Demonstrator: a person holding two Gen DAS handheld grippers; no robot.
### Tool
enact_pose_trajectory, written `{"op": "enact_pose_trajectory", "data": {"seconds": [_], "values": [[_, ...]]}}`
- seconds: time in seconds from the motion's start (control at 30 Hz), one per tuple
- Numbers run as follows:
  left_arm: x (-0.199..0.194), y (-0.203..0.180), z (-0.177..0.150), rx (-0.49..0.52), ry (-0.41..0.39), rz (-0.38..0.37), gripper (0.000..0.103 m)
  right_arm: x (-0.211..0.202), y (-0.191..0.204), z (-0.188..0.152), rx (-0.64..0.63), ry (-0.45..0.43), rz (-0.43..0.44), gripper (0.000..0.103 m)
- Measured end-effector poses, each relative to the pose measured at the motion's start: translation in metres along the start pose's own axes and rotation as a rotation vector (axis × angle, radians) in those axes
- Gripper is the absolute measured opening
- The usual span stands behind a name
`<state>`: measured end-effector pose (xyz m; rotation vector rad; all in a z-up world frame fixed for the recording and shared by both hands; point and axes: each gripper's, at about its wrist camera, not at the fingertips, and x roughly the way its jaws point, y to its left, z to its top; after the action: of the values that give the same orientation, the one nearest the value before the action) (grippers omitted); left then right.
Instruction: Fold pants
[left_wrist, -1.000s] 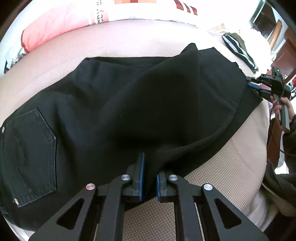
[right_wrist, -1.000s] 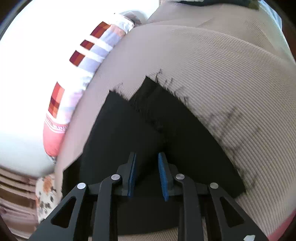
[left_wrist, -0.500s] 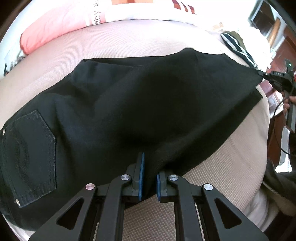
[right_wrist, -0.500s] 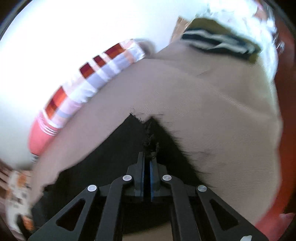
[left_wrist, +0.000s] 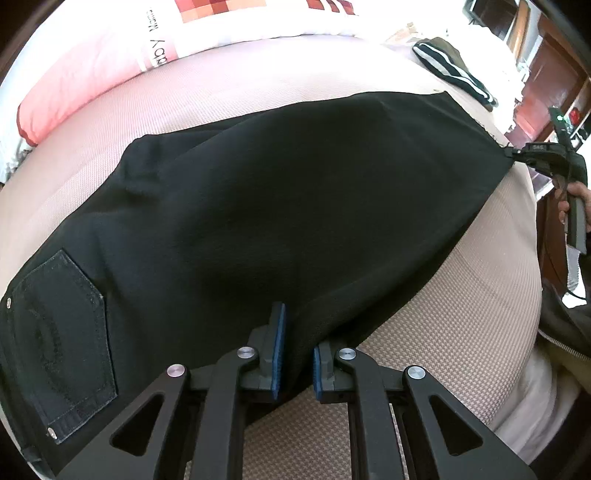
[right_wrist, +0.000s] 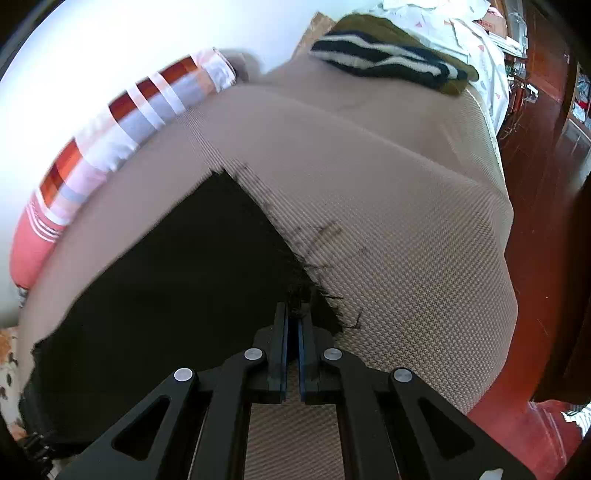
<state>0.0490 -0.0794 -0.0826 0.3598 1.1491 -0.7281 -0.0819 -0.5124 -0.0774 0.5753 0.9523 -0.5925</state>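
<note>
while the black pants (left_wrist: 280, 206) lie spread across the beige textured bed (left_wrist: 461, 325), both grippers grip them at opposite ends of the near edge. in the left wrist view the left gripper (left_wrist: 297, 354) sits at 6 o'clock, its blue-padded fingers (left_wrist: 277, 354) clamped on a bunched fold of the near edge of the cloth, with fabric filling the narrow gap between them. a back pocket (left_wrist: 62, 332) with rivets lies flat at 8 o'clock. the leg runs out toward 2 o'clock, pulled taut into a point where the right gripper (left_wrist: 517, 153) pinches the hem corner; a hand (left_wrist: 570, 203) holds that gripper's handle at 3 o'clock.

in the right wrist view the right gripper (right_wrist: 292, 332) has its fingers nearly together on the frayed hem (right_wrist: 314, 291), loose threads sticking out just past the pads. the pants (right_wrist: 177, 288) fill the area from 7 to 10 o'clock. a pink and checked pillow (right_wrist: 110, 129) rests at the bed's far edge at 10 o'clock, and a striped dark garment (right_wrist: 388, 62) lies at 12 o'clock, well apart from the pants. red-brown floor (right_wrist: 543, 147) shows at 3 o'clock.
</note>
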Motion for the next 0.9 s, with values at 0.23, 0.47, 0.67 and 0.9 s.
{"op": "enact_pose_trajectory", "data": {"seconds": [0.23,0.47,0.67,0.9], "values": [[-0.017,0.008,0.003,-0.082,0.013,-0.133,0.054,-0.005,-0.007,0.002,0.063,0.014,-0.029,0.018],[-0.056,0.051,0.012,-0.207,-0.181,-0.105,0.063,-0.042,0.007,0.024,-0.004,-0.055,-0.068,0.020],[-0.053,0.119,0.007,-0.437,-0.222,0.096,0.063,-0.032,0.118,0.038,-0.232,0.020,0.153,0.021],[-0.045,0.164,-0.015,-0.560,-0.211,0.174,0.063,0.020,0.304,0.010,-0.596,0.293,0.484,0.021]]}}
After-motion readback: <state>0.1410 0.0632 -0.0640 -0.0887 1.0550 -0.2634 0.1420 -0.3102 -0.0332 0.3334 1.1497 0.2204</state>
